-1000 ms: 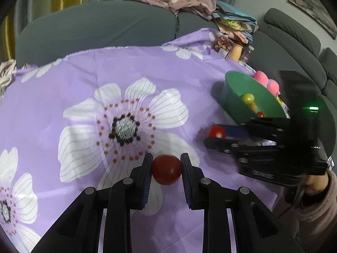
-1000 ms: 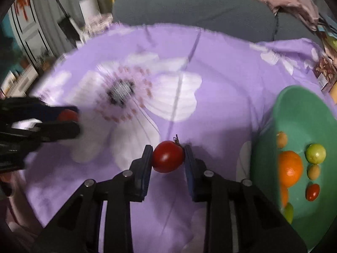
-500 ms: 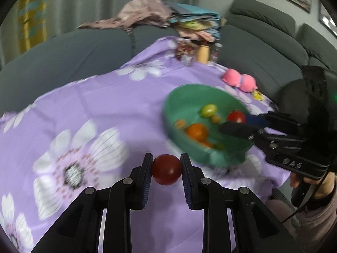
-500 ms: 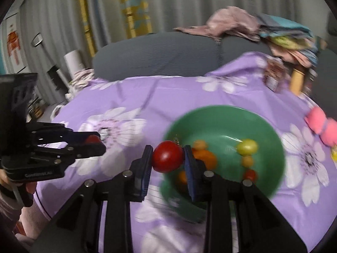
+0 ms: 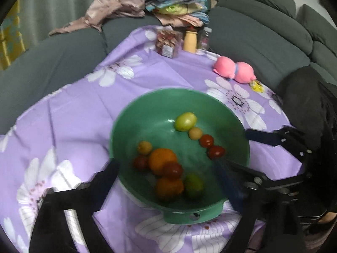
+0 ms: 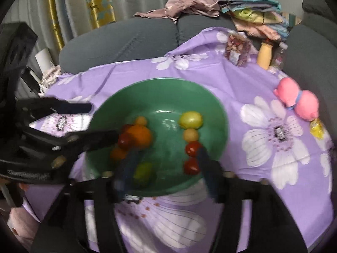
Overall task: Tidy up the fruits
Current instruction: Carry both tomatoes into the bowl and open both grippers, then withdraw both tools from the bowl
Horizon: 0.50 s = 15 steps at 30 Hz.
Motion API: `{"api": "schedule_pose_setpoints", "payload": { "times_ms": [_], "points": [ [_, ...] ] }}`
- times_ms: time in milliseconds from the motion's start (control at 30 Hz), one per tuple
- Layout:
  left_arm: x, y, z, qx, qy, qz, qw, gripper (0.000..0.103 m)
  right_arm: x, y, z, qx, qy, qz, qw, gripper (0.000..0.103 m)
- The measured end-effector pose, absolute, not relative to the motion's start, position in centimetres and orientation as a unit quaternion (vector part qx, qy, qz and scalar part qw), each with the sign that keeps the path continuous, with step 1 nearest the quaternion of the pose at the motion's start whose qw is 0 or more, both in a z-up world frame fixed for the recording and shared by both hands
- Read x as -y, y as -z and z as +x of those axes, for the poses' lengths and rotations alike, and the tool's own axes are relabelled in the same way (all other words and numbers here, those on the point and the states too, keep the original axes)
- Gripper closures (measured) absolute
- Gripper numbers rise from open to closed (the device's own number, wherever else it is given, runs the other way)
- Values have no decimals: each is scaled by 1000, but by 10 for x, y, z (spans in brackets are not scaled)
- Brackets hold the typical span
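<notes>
Green bowl [image 5: 147,113] sits mid-surface collecting the fruits, so both grippers hang over it. Left gripper [image 5: 166,181] and right gripper [image 6: 166,158] fingers are opening, nothing between them; a red tomato [image 6: 191,167] lies at the bowl's five o'clock.

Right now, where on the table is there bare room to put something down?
Free: purple cloth left of the green bowl, and between bowl and pink plush toy. Crowded: the far edge around the jars, and the bowl's near rim.

A purple floral cloth [image 5: 69,113] is spread over the surface. A pink plush toy [image 5: 233,71], a yellow bottle [image 5: 190,41] and a snack packet [image 5: 167,43] are seen near its far edge. Folded clothes [image 5: 179,8] are piled on the grey sofa [image 5: 259,42] behind.
</notes>
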<state>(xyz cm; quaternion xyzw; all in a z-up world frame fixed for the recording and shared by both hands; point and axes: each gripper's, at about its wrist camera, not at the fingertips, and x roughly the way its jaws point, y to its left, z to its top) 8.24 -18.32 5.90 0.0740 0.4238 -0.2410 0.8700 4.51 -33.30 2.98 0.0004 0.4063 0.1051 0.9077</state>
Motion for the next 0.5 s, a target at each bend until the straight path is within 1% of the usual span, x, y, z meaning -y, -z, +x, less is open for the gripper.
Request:
{"api": "schedule_pose_setpoints", "payload": {
  "times_ms": [33,67,133,233,500],
  "points": [
    [182,-62,81,-422,239,72,872,7,337,-33,44,-404,-102,-1,909,21],
    [179,-67,80,-425,234,69,871,6,338,-36,43,-402,-101,0,910,18],
    [177,-72,79,-434,219,73,871,1,342,-43,41,-403,-96,-3,910,8],
    [173,-80,74,-437,204,84,872,1,343,-55,38,-399,-103,-11,911,0],
    [166,-98,73,-438,193,67,875,1,337,-81,35,-400,-134,-25,906,0]
  ]
}}
